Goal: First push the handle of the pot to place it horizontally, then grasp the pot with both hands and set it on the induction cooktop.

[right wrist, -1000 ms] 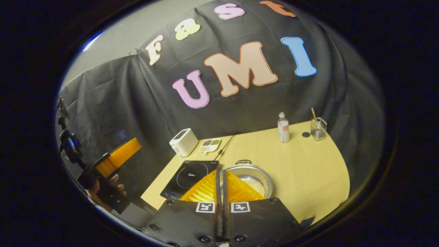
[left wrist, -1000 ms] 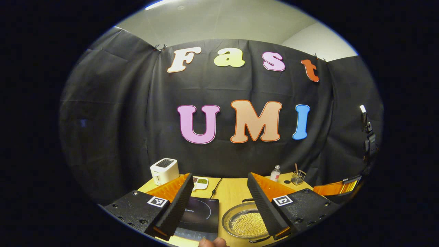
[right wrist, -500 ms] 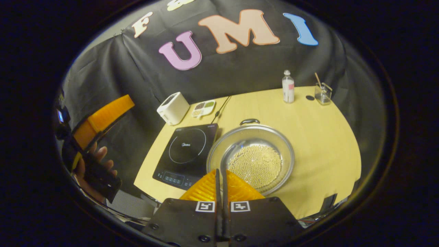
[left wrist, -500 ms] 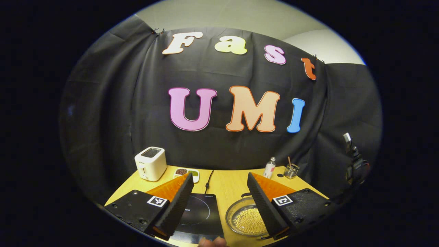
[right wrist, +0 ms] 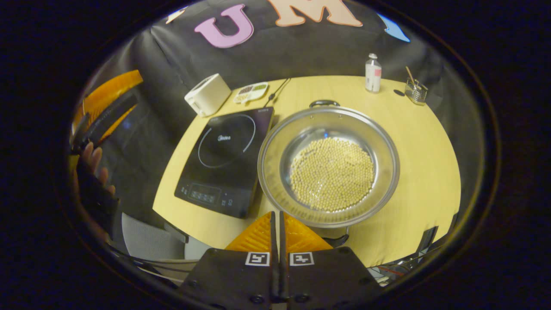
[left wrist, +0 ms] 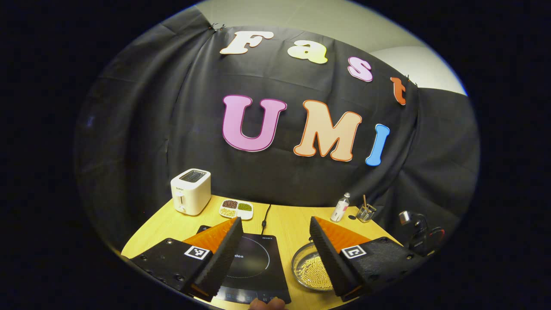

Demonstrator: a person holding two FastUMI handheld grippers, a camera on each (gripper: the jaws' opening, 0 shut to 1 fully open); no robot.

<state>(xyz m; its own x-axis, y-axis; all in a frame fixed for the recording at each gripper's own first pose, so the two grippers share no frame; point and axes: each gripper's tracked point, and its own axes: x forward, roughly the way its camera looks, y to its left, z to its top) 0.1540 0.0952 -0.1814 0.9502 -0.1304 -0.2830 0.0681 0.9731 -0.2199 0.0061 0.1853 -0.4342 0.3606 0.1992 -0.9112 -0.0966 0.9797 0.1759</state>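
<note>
right gripper [right wrist: 276, 219] being held clenched, empty, just before pot [right wrist: 329, 165] rim | left gripper [left wrist: 273, 254] being held spread, above cooktop [left wrist: 254, 269]

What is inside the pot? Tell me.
The pot holds a layer of small pale yellow beads across its bottom, possibly beans. Bare metal shows around them. What lies beneath the layer is covered.

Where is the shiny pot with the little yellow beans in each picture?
Left gripper view: the round silver metal pot of yellow beans sits low, right of centre, partly behind a finger.
Right gripper view: the pot sits in the middle.
Shared landmark: the flat black induction cooktop, just left of the pot.
</note>
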